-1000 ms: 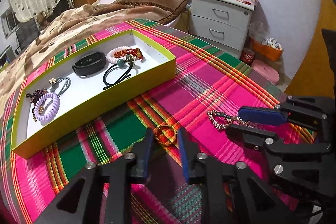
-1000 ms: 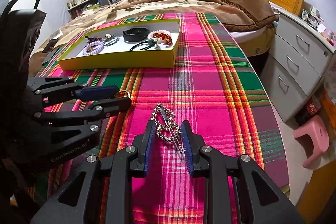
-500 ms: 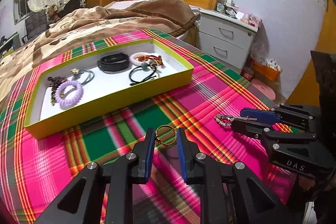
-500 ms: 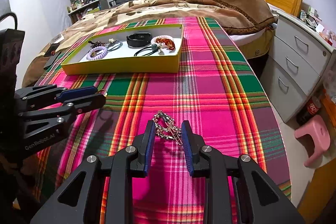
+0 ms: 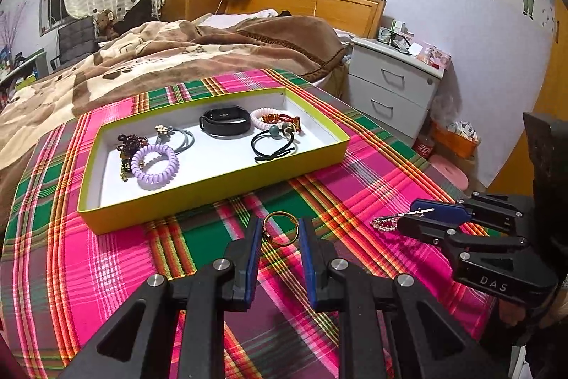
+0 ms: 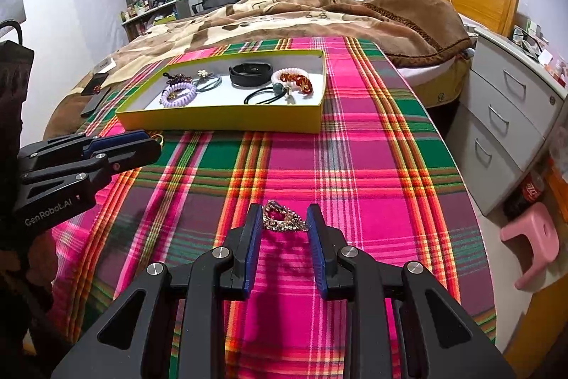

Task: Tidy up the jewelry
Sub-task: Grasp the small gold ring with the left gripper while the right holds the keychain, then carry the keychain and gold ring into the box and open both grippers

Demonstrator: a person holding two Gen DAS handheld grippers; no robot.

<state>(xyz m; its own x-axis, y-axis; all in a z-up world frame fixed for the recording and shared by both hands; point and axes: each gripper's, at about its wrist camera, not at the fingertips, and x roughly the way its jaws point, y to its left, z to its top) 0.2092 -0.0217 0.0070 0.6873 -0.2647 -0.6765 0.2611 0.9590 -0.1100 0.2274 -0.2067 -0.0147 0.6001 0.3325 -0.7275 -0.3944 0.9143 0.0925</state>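
Observation:
A gold ring is pinched between the blue pads of my left gripper, a little above the plaid cloth. In the right wrist view the left gripper hovers in front of the yellow-green box. My right gripper is shut on a rhinestone hair clip, whose shadow falls on the cloth below. From the left wrist view the right gripper is at the right, with the clip sticking out of its tips. The box holds a black band, a lilac coil tie and several other hair ties and bracelets.
The plaid table's right edge drops off toward a grey drawer unit and a pink stool. A bed with a brown blanket lies beyond the box. A dark flat object rests at the far left.
My left gripper has lifted the gold ring off the cloth and drawn away from the right gripper toward the box's side. The right gripper has hardly moved.

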